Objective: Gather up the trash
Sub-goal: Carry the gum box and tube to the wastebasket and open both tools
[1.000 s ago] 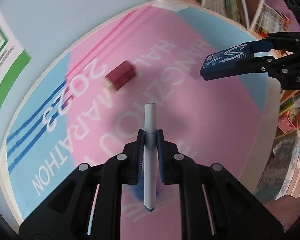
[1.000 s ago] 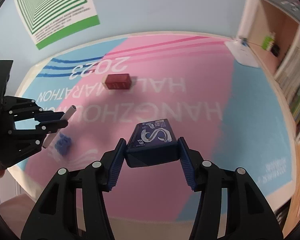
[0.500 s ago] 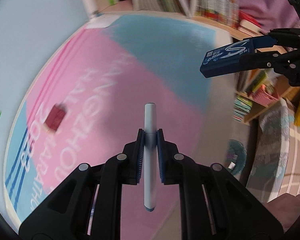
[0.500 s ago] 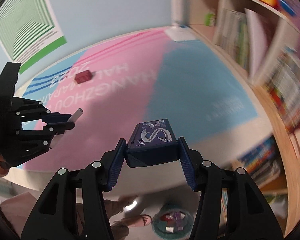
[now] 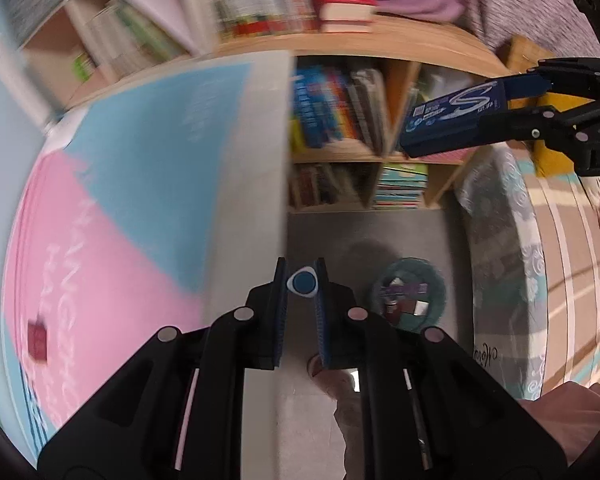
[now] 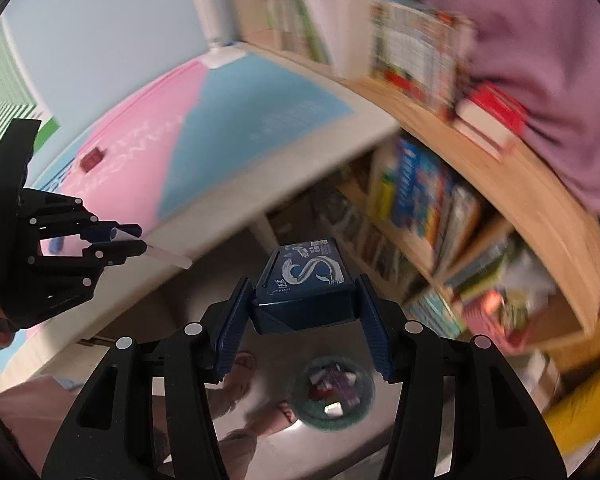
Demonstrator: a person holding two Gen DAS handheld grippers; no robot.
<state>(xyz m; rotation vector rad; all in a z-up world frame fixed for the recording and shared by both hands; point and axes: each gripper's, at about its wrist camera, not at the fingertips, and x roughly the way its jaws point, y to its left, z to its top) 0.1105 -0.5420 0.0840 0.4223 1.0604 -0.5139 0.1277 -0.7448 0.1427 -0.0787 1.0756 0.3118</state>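
Trash in both hands: we see the white marker clamped across its barrel in the left gripper, its long axis running almost straight along the camera's line, so that the left wrist view shows only its blue end cap. From the right wrist view the marker slants down and to the right, out past the left gripper. We find the dark blue box wedged between the pads of the right gripper, closed on its two sides, printed face up, long axis pointing forward. Both grippers tilt steeply down beyond the table edge, over the grey floor. Below them on the floor stands a round green bin with scraps inside, beside a person's foot. A small red box lies on the table's pink mat, well apart from both grippers. Bookshelves fill the blurred background.
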